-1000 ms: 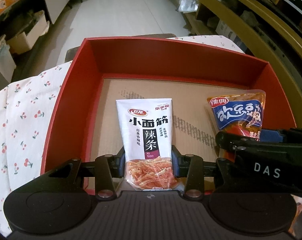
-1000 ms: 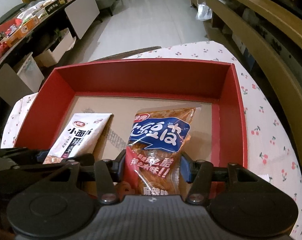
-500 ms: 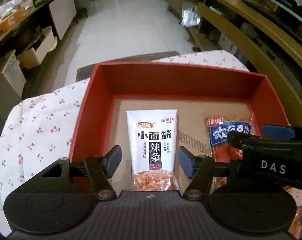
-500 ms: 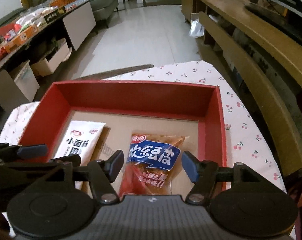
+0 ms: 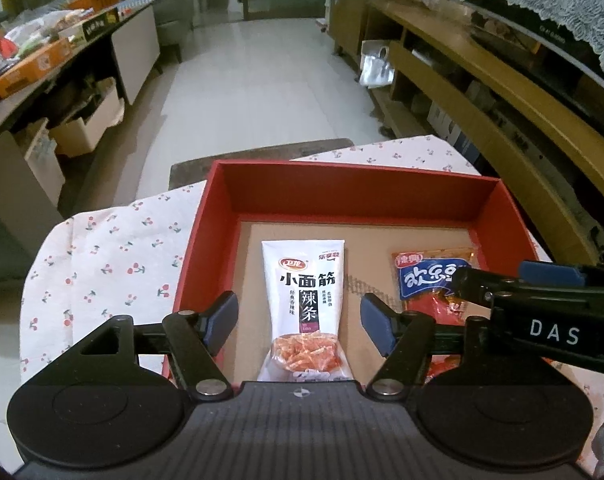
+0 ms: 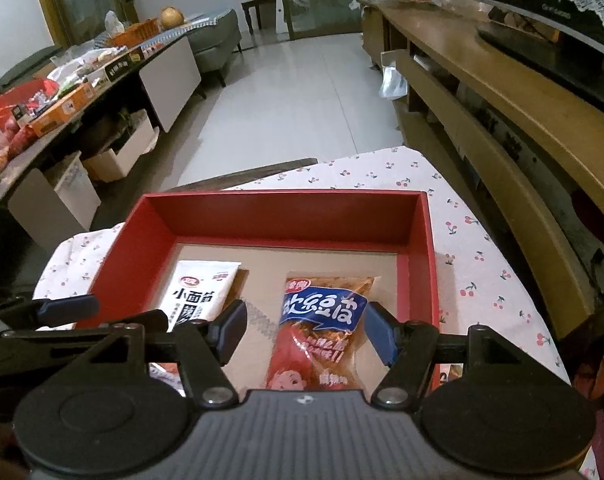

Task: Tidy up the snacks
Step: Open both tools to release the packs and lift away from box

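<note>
Box (image 5: 206,240): red, brown floor, on a cherry-print cloth (image 5: 114,248).
White packet (image 5: 303,300): flat in the box, left of the red packet (image 6: 321,328).
Left gripper (image 5: 300,320): jaws just opened further — apart above the white packet, not touching.
Right gripper (image 6: 305,330): jaws apart — red packet lies free below.

- The left gripper (image 5: 300,322) is black, with two wide round discs at the near corners and a ribbed dark grey plate between them.
- Its fingers (image 5: 221,316) are black bars tipped with blue pads, each hinged on a silver screw.
- The right gripper (image 6: 305,330) has the same build: black discs, ribbed grey plate with a small cross mark, blue pads, silver screws.
- Seen from the left camera, its side bears white letters "DAS".
</note>
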A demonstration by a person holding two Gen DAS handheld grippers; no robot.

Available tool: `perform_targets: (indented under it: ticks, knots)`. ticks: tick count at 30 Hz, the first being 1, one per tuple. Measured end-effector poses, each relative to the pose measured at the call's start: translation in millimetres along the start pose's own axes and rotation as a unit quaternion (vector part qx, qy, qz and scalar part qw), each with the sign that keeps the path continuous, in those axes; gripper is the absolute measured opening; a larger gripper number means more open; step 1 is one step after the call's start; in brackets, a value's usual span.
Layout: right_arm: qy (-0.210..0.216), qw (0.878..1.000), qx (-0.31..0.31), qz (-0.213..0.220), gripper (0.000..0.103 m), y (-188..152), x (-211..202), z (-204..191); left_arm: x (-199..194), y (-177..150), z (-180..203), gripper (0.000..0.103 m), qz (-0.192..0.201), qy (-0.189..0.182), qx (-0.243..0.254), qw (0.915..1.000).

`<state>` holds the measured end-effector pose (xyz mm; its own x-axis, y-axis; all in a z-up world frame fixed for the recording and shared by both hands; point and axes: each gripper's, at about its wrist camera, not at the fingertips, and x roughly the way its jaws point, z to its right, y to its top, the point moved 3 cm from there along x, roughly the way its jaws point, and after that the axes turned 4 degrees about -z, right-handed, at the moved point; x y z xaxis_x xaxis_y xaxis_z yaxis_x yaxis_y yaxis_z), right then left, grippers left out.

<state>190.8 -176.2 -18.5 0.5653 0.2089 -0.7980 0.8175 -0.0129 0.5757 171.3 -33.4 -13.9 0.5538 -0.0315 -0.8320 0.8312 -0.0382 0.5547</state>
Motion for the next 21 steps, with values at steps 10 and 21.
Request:
perform_targets:
  ticks: [10, 21]
  knots:
    - [0.020, 1.000, 0.003, 0.008, 0.066, -13.2, -19.8, -5.4, -19.3, -13.2, -5.8, 0.075, 0.012, -0.006, -0.004, 0.9999]
    - [0.042, 0.999, -0.001, 0.005, 0.066, -31.9, -35.5, -14.5, -34.3, -32.4, -12.5, 0.076, 0.015, -0.009, -0.007, 0.9998]
